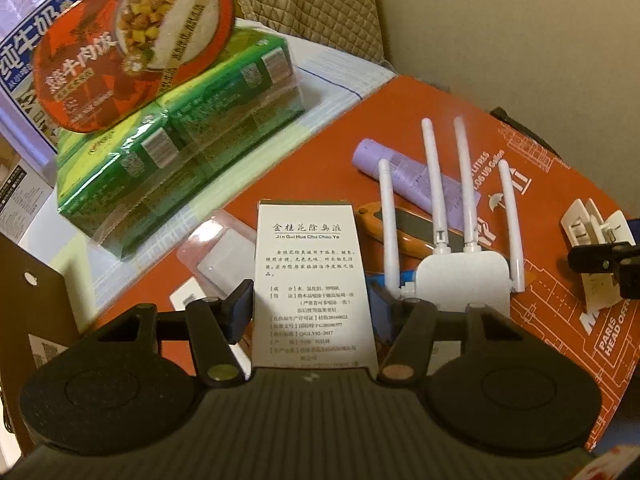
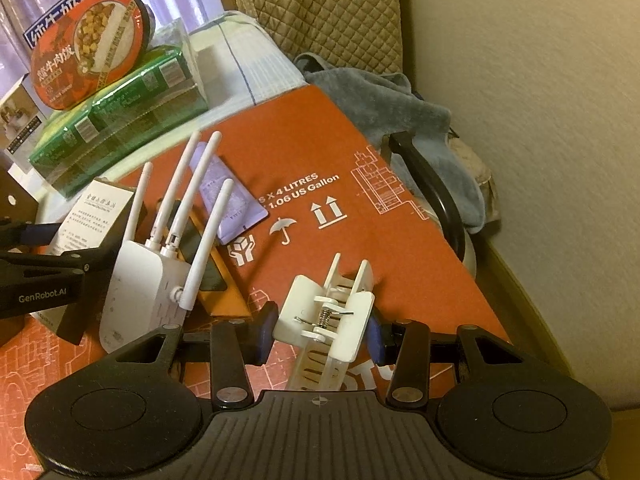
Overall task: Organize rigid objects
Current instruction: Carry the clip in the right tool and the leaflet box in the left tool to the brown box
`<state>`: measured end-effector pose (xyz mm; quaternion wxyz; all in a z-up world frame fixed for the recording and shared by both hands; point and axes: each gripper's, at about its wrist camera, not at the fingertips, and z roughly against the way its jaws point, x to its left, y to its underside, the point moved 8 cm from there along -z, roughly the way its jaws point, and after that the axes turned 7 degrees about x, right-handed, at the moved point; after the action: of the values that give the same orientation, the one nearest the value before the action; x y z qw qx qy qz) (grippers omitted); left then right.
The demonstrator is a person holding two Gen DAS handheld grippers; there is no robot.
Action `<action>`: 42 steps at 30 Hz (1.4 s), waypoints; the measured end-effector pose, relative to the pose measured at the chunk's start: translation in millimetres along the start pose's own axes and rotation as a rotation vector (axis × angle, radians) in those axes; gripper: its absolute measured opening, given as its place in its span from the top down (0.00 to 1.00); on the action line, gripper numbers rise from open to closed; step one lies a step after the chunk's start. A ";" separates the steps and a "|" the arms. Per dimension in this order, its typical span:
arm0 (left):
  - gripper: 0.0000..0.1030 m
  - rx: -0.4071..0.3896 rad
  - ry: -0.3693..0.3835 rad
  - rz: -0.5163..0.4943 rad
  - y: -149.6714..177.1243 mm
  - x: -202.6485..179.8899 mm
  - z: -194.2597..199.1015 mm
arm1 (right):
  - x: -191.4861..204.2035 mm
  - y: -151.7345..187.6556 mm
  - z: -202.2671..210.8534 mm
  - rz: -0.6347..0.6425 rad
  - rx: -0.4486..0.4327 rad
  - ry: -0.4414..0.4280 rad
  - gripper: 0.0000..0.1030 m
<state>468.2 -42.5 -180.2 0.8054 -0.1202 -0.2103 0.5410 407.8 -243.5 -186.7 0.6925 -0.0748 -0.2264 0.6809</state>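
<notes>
1. Our left gripper (image 1: 310, 312) pinches one white box (image 1: 310, 280) printed with black Chinese text, held upright over the orange cardboard sheet (image 2: 320, 140).
2. Our right gripper (image 2: 320, 336) is clamped on one white spring clip (image 2: 332, 312), above the sheet's near end.
3. One white router (image 1: 460, 276) with four antennas stands mid-sheet.
4. One lilac tube (image 1: 408, 172) lies behind it.
5. Beyond the sheet's far edge, one red bowl (image 1: 132, 40) tops the green packs (image 1: 180, 148).

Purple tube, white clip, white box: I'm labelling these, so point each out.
purple tube (image 1: 404, 172), left wrist view, its body.
white clip (image 2: 352, 320), right wrist view, right plate.
white box (image 1: 310, 280), left wrist view, printed face.
</notes>
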 end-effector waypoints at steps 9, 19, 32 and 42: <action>0.46 -0.053 0.027 0.092 9.1 17.5 31.7 | 6.8 -1.9 16.1 0.010 -0.027 -0.032 0.60; 0.46 -0.134 0.044 0.229 36.4 52.2 85.2 | 51.0 -7.9 43.7 0.094 -0.074 -0.115 0.60; 0.46 -0.195 -0.031 0.421 99.7 119.7 148.3 | 157.5 -4.2 57.0 0.295 -0.069 -0.278 0.60; 0.46 -0.221 -0.128 0.564 152.1 182.4 183.7 | 253.0 11.4 57.9 0.443 -0.033 -0.427 0.60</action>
<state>316.7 178.1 -44.0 0.5907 -0.2264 -0.2766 0.7234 365.8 -7.5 -86.6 0.4625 0.0114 -0.3561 0.8119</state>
